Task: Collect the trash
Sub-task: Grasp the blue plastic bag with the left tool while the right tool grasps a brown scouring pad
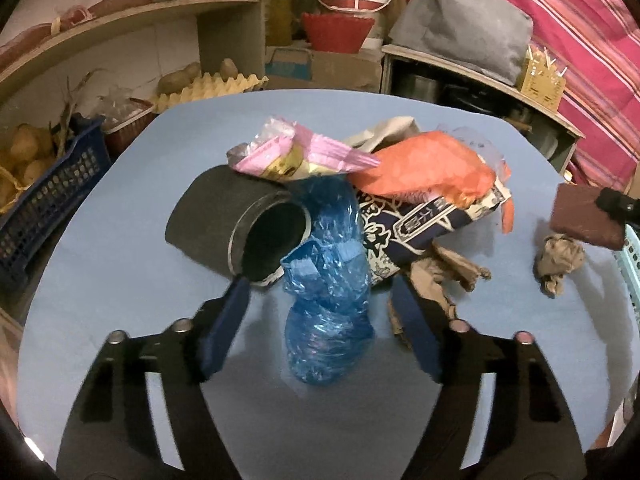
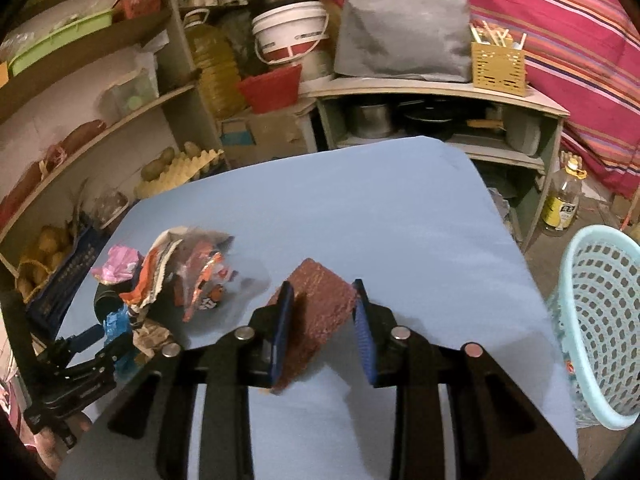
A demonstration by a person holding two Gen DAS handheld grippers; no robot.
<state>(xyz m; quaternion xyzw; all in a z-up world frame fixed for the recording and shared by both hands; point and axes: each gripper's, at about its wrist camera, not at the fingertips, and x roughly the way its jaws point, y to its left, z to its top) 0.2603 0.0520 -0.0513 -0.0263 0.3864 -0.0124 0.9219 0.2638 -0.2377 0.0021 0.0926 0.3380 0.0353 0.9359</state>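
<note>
- Left gripper [image 1: 320, 308]: jaws spread wide, straddling blue plastic bag [image 1: 326, 292] at trash pile on table [image 1: 120, 280]; not gripping.
- Right gripper [image 2: 322, 320]: brown pad [image 2: 316, 312] between fingers, above table, near mesh basket [image 2: 600, 320].

Right gripper [image 2: 324, 300], jaws partly closed around a reddish-brown pad [image 2: 316, 312], held tilted above the blue table [image 2: 360, 208]; the left pad touches it, the right contact is unclear. Trash pile [image 2: 176, 276] at 9 o'clock, with the left gripper [image 2: 100, 344] beside it. Pale blue perforated basket [image 2: 600, 320] at 3 o'clock, off the table's edge.
</note>
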